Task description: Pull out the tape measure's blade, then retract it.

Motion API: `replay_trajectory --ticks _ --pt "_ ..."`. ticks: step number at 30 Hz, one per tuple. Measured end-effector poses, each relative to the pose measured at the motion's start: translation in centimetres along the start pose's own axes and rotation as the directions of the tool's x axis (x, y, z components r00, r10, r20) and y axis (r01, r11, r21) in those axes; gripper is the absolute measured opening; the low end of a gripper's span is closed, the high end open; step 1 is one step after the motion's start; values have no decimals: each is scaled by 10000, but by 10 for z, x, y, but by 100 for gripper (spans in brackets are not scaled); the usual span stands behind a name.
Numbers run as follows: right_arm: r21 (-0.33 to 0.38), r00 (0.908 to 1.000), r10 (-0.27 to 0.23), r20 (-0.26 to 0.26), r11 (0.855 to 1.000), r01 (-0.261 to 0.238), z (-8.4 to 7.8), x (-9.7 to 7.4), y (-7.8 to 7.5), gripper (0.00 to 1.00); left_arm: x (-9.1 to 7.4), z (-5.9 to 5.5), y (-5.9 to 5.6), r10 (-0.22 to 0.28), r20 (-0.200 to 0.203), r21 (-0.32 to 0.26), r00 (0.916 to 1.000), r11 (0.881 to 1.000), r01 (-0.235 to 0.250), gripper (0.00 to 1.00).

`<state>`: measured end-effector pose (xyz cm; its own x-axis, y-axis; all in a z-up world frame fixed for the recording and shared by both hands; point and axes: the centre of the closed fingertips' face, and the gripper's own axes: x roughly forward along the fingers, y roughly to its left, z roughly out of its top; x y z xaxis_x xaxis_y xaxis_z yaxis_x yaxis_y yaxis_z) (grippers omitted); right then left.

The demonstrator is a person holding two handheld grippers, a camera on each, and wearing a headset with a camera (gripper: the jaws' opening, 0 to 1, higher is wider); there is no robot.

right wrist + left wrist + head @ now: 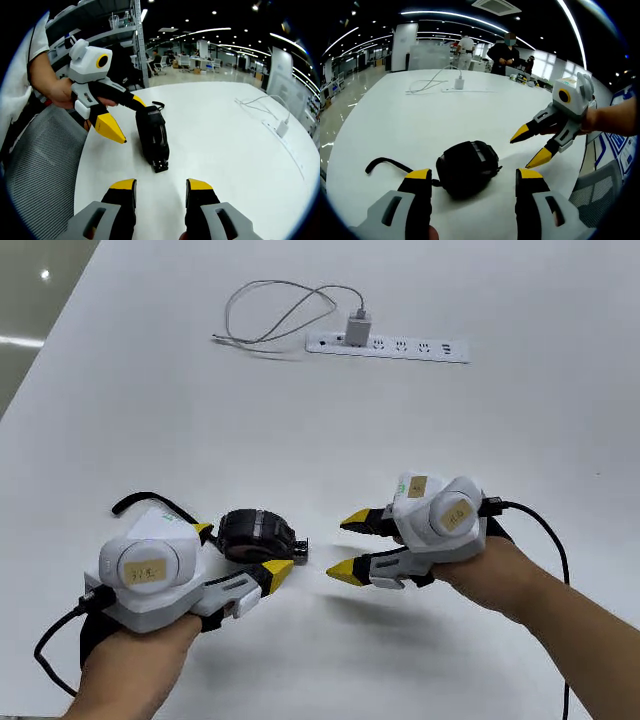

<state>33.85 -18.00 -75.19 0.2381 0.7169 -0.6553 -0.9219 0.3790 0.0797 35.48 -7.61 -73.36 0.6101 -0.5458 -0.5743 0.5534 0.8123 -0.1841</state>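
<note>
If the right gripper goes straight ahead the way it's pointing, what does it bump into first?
Most likely the black tape measure, which lies just ahead of the open right gripper, though depth is hard to judge.

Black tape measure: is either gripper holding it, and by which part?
Neither holds it. The black round tape measure lies on the white table between the left gripper's open jaws, a gap showing; the right gripper is open, apart.
</note>
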Motion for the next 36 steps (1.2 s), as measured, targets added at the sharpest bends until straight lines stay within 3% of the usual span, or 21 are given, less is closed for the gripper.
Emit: replay_trajectory --ticks 16,25,36 --pt "889 9935 -1133 87 9897 1120 -33 -48 15 48 -43 -11 11 -888 154 851 9959 9926 871 69" --pt "1139 9851 -1714 115 9790 1690 -40 -73 15 53 -58 -17 12 -1051 -204 1571 9943 9818 1070 69" --pt "1381 9805 -1967 1 9711 1948 -54 -94 27 62 -76 -27 16 -1215 -461 1638 9915 9782 1275 76"
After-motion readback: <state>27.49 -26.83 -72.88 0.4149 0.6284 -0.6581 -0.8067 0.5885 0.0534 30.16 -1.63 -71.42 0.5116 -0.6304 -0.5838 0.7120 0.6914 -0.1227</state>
